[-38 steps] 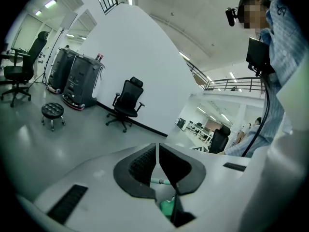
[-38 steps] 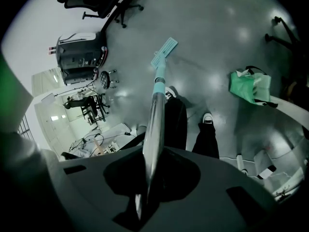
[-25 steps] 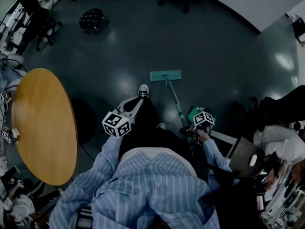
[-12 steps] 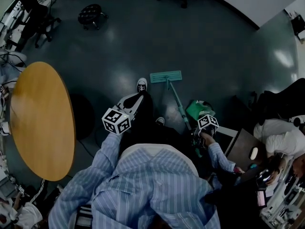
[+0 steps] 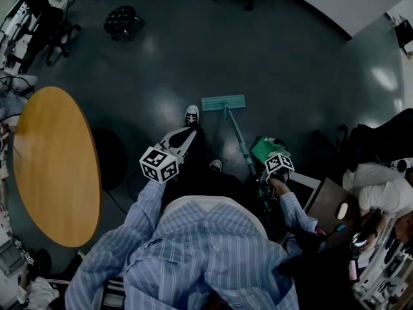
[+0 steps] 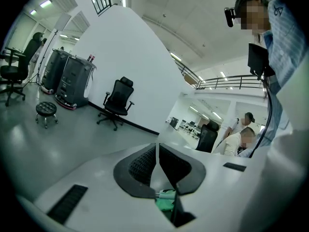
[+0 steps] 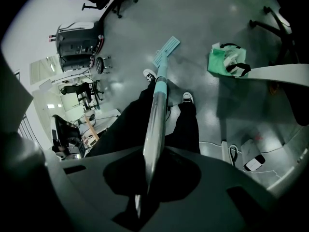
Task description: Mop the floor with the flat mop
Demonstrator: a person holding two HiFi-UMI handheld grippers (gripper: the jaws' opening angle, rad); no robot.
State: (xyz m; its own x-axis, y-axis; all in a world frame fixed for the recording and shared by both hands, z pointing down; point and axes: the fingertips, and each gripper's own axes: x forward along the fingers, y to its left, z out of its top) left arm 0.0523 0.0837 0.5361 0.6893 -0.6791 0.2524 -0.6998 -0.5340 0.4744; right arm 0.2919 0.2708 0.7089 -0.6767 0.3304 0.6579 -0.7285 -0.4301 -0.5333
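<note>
The flat mop's teal head (image 5: 223, 102) lies flat on the dark floor ahead of my feet. Its pole (image 5: 240, 142) slants back to my right gripper (image 5: 270, 176), which is shut on the pole's upper part. In the right gripper view the shiny pole (image 7: 157, 115) runs from between the jaws of the right gripper (image 7: 147, 178) down to the mop head (image 7: 166, 51). My left gripper (image 5: 188, 134) hangs over my left leg, away from the mop. In the left gripper view the left gripper (image 6: 158, 166) has its jaws together with nothing held.
A round wooden table (image 5: 55, 166) stands at the left. A green bag (image 5: 264, 148) sits on the floor beside the pole. A stool (image 5: 119, 19) and office chairs stand at the far left. A seated person (image 5: 381, 192) and equipment crowd the right side.
The right gripper with the pole has shifted only slightly. The mop head and the left gripper stay about where they were.
</note>
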